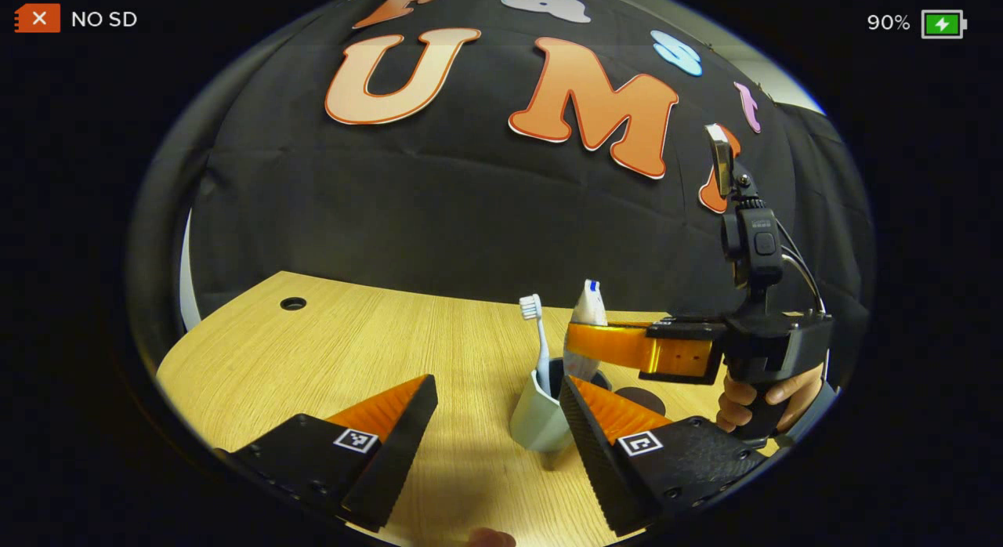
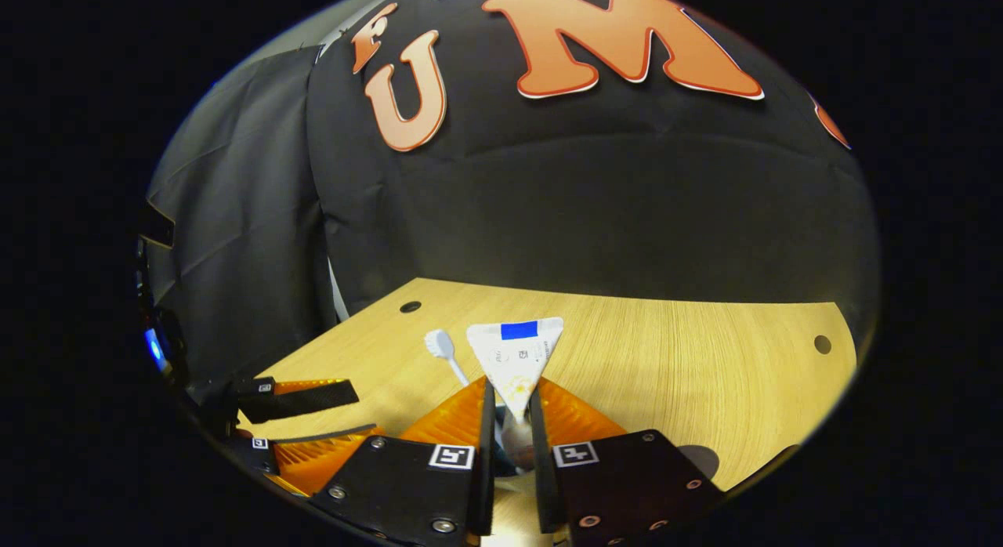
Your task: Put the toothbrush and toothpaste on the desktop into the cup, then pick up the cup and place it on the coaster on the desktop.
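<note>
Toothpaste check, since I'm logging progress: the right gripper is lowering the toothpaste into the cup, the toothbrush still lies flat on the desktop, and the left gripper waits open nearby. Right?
Not quite. The toothbrush is not flat on the desktop: it already stands in the cup, head up, as the left gripper view shows. The rest holds: the right gripper is shut on the toothpaste over the cup, and the left gripper is open nearby.

You've got a light wood-grain counter [image 1: 329,351] w/ round cable holes [image 1: 293,303] near its back edge. Behind it hangs black cloth wall [image 1: 439,210], creased, lit from above; the counter shows bright against dark surroundings.
</note>
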The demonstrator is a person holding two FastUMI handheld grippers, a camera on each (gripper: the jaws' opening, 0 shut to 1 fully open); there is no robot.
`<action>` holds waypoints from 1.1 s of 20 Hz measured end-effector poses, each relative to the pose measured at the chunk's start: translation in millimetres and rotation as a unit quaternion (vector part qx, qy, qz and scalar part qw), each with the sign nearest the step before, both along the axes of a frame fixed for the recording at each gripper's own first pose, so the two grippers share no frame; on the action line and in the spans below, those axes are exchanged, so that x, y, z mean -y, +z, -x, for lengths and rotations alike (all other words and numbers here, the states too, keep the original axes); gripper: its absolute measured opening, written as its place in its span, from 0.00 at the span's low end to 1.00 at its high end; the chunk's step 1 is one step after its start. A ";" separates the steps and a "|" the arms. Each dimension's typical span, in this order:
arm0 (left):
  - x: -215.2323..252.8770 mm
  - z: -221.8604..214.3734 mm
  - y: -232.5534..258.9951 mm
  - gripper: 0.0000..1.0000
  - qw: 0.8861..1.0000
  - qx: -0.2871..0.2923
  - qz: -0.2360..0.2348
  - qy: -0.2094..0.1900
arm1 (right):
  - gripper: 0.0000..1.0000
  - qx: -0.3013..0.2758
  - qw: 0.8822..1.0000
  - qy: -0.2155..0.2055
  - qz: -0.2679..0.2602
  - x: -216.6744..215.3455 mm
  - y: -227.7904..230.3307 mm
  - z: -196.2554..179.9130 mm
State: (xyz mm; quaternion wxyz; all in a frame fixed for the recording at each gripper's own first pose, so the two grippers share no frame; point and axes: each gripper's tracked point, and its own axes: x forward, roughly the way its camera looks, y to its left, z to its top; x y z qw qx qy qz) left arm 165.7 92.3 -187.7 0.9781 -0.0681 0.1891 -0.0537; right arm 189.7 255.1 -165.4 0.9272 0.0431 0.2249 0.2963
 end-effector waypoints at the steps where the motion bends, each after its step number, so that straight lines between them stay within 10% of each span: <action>1: 2.8 0.9 1.3 0.95 1.000 -0.004 -0.003 -0.002 | 0.27 0.005 1.000 0.003 0.002 -1.1 3.6 -3.4; 12: 40.7 2.7 -13.4 0.95 0.993 -0.096 -0.062 -0.011 | 0.80 0.064 0.997 -0.036 0.007 72.1 78.4 26.9; 22: 78.8 -13.6 -51.2 0.95 0.962 -0.268 -0.043 -0.022 | 0.88 0.098 0.994 -0.046 0.033 142.4 119.9 74.6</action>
